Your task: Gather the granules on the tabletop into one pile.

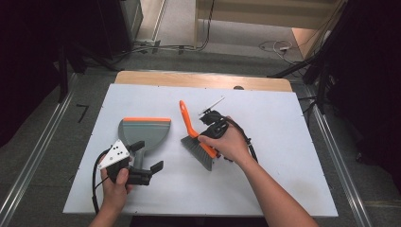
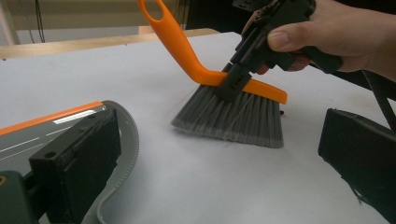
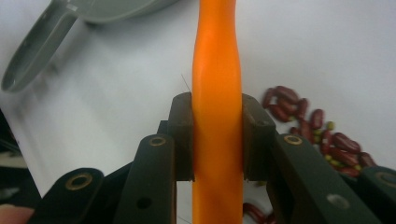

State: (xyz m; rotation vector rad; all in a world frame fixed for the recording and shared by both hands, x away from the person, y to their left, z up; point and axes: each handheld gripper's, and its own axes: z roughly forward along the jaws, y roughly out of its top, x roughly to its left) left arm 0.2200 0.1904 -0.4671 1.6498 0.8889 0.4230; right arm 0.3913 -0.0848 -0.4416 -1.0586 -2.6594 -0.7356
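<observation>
The person's right hand (image 1: 230, 143) comes in from the lower right of the high view, forearm slanting up and to the left across the white worktop (image 1: 283, 123), fingers wrapped around the body of the right gripper (image 1: 207, 138). That gripper is clamped on the orange plastic hand brush with grey bristles (image 1: 197, 140): in the right gripper view its two black jaws press against either side of the orange spine, and in the left gripper view the thumb lies along the gripper's side while the jaws pinch the brush just above the bristles. The brush stands near the middle of the worktop, bristle tips down on the surface and its looped handle slanting up and away from the person. Just beyond the brush, in the right gripper view, a small heap of dark red beans with a few green ones (image 3: 317, 130) lies on the worktop.

The left hand (image 1: 117, 182) comes in from the bottom left, forearm nearly straight up the picture, holding the left gripper (image 1: 147, 158) low over the worktop and pointing toward the right. Its jaws stand wide apart with nothing between them. One jaw lies close by the handle of the grey plastic dustpan with an orange front edge (image 1: 144, 130); whether it touches cannot be told. The dustpan lies flat to the left of the brush, apart from it.
</observation>
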